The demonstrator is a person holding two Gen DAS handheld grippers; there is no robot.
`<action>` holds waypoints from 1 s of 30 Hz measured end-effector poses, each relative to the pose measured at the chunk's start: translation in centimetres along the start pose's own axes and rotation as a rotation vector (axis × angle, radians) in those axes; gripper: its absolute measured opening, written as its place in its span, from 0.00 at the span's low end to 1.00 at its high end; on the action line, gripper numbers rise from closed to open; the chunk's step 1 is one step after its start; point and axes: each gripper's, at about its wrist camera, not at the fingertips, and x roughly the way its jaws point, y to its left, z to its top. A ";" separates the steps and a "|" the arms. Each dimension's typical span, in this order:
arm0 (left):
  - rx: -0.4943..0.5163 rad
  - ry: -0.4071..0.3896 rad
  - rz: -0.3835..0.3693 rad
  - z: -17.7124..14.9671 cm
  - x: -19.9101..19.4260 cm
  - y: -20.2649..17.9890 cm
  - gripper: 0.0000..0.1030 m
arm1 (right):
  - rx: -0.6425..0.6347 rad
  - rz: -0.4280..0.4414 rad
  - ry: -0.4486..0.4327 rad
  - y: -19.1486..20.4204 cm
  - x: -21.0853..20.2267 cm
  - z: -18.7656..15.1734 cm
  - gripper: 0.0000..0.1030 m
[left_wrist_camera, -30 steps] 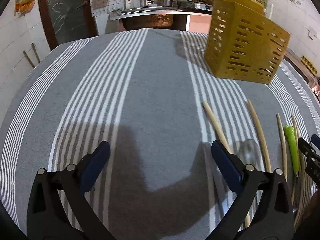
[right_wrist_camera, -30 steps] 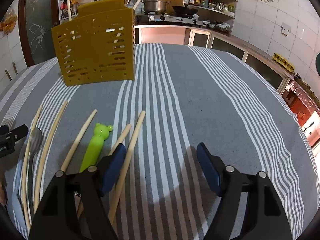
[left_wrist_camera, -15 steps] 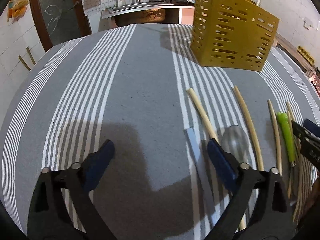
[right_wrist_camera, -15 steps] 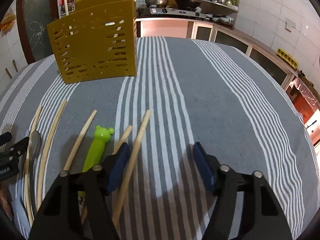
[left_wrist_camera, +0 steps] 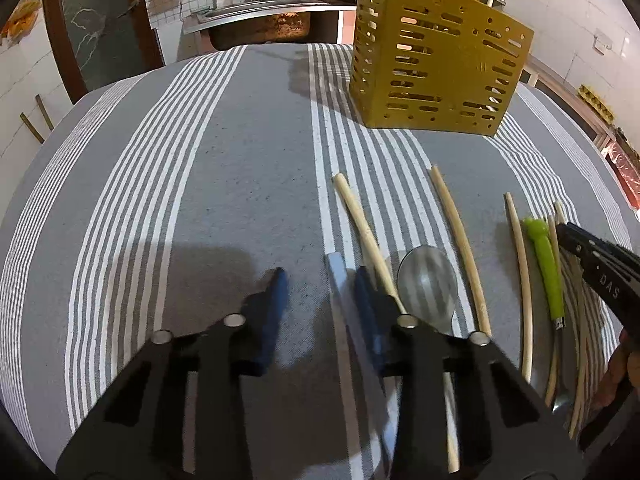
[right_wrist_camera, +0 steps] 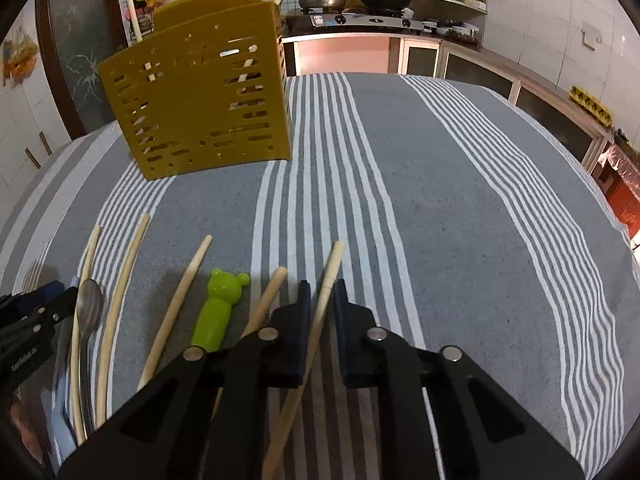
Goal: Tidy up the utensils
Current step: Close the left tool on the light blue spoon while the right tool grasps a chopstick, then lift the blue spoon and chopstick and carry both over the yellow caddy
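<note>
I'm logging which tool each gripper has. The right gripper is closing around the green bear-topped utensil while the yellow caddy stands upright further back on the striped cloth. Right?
Not quite. In the right wrist view the right gripper is closing around a chopstick, not the green utensil, which lies untouched to its left. The rest holds: the yellow caddy stands upright further back on the striped cloth.

Right gripper point(right_wrist_camera: 319, 300) jaws nearly closed, left gripper point(left_wrist_camera: 320, 284) jaws wider.

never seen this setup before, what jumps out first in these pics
A tall mustard-yellow slotted utensil holder stands at the far side of the striped grey tablecloth. Nearer lies a row of pale chopsticks, a metal spoon and a green bear-topped utensil. The right gripper has nearly closed around one chopstick.
</note>
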 end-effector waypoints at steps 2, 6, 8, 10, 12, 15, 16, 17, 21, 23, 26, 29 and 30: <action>0.003 0.003 -0.003 0.4 0.2 0.0 0.21 | 0.004 0.003 -0.002 -0.1 0.0 0.0 0.11; -0.013 0.010 -0.021 1.1 0.7 0.2 0.10 | 0.022 0.012 -0.006 -0.4 0.1 0.1 0.07; -0.023 0.006 -0.028 1.4 0.8 0.3 0.09 | 0.030 0.014 -0.010 -0.6 0.1 0.1 0.07; -0.022 -0.002 -0.027 1.3 0.7 0.2 0.08 | 0.038 0.014 -0.016 -0.8 -0.1 0.1 0.07; -0.022 -0.008 -0.030 1.3 0.6 0.2 0.08 | 0.040 0.014 -0.029 -0.9 -0.5 0.1 0.07; -0.033 -0.016 -0.044 1.3 0.5 0.4 0.06 | 0.046 0.025 -0.052 -1.0 -1.1 0.2 0.06; -0.041 -0.021 -0.051 1.3 0.3 0.6 0.06 | 0.048 0.031 -0.065 -1.0 -1.4 0.2 0.06; -0.046 -0.027 -0.054 1.3 0.1 0.7 0.06 | 0.048 0.034 -0.074 -1.0 -1.6 0.3 0.06; -0.050 -0.087 -0.051 1.2 -1.3 0.8 0.06 | 0.063 0.058 -0.147 -1.1 -3.5 0.2 0.06; -0.041 -0.136 -0.046 1.2 -2.5 0.7 0.06 | 0.076 0.073 -0.182 -1.4 -4.2 0.4 0.06; -0.030 -0.214 -0.022 1.1 -4.1 0.5 0.06 | 0.096 0.089 -0.233 -1.7 -5.4 0.4 0.06; -0.025 -0.285 -0.017 0.9 -5.4 0.4 0.06 | 0.104 0.104 -0.295 -1.8 -6.6 0.4 0.06; -0.031 -0.310 -0.027 0.9 -6.1 0.5 0.06 | 0.103 0.108 -0.317 -1.7 -7.0 0.5 0.06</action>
